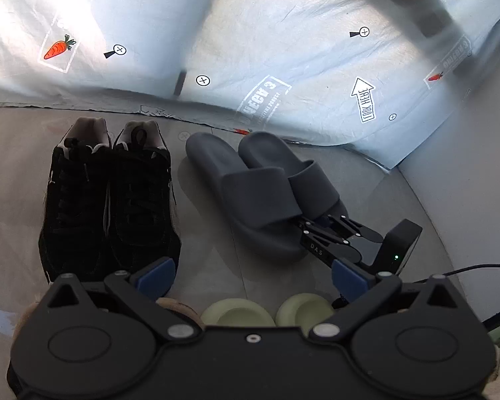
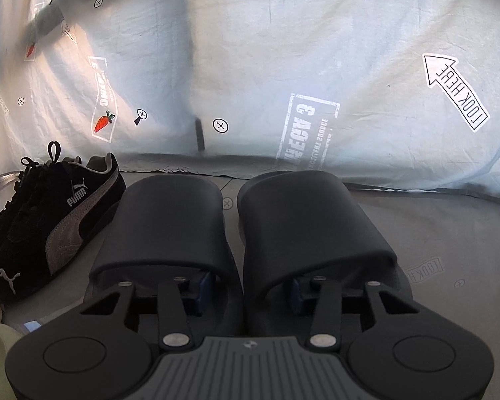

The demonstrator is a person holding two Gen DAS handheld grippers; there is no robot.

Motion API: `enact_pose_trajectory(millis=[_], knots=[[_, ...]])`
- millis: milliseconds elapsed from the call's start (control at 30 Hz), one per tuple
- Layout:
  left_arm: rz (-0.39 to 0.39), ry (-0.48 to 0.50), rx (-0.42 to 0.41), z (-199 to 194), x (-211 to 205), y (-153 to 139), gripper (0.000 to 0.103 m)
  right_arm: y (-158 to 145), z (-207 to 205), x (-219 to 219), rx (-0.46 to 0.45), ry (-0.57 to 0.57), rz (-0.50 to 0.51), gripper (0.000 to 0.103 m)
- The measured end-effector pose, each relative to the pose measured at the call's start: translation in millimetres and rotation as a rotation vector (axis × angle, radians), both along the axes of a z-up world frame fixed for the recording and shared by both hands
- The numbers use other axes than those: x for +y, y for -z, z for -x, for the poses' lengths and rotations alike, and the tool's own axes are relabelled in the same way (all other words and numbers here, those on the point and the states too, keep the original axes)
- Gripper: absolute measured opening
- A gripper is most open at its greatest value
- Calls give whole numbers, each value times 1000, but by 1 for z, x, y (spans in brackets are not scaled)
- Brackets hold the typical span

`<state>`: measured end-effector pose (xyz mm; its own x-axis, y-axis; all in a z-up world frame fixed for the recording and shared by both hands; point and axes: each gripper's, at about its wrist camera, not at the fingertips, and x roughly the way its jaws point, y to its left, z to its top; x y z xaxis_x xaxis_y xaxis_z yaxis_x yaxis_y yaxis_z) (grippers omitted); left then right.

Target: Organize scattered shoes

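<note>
A pair of dark grey slides (image 1: pixel 260 186) lies side by side on the grey floor, toes towards me. My right gripper (image 2: pixel 248 286) has one finger under each strap, left slide (image 2: pixel 170 220) and right slide (image 2: pixel 310 220), and is shut on their two inner walls. From the left wrist view the right gripper (image 1: pixel 323 225) reaches into the slides' toe ends. A pair of black sneakers (image 1: pixel 106 200) stands neatly to the left of the slides; the near sneaker (image 2: pixel 60 220) shows a grey stripe. My left gripper (image 1: pixel 250 276) hangs open above the floor, holding nothing.
A pair of pale green slippers (image 1: pixel 236 313) lies just under the left gripper. A printed light-blue cloth (image 1: pixel 283 50) hangs behind the shoes. A grey wall (image 1: pixel 483 183) closes off the right side, with a black cable (image 1: pixel 476 268) along the floor.
</note>
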<state>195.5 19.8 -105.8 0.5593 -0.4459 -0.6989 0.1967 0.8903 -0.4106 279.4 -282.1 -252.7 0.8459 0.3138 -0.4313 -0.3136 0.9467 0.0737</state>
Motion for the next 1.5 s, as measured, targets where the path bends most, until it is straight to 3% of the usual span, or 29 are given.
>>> enact_pose_trajectory(millis=[67, 333, 433, 600, 800, 967, 1167, 1333, 1500], knots=[[3, -8, -5, 1, 2, -1, 102, -6, -3, 4, 1, 23, -31, 22], [63, -67, -70, 10, 20, -13, 102, -43, 1, 8, -34, 100, -88, 21], [114, -94, -107, 17, 30, -19, 102, -67, 15, -3, -70, 150, -149, 21], [193, -103, -179, 35, 41, -28, 102, -122, 56, -17, -183, 234, -129, 21], [242, -7, -238, 48, 35, -36, 102, -181, 129, -36, -295, 355, -90, 21], [307, 153, -256, 43, 17, -47, 102, -212, 181, -38, -335, 488, 8, 22], [327, 322, -319, 39, -12, -66, 102, -218, 241, -47, -333, 677, -30, 22], [332, 320, -286, 47, -33, -63, 102, -211, 286, -64, -305, 793, 16, 25], [309, 302, -258, 61, -62, -59, 102, -201, 302, -93, -297, 856, -23, 25]])
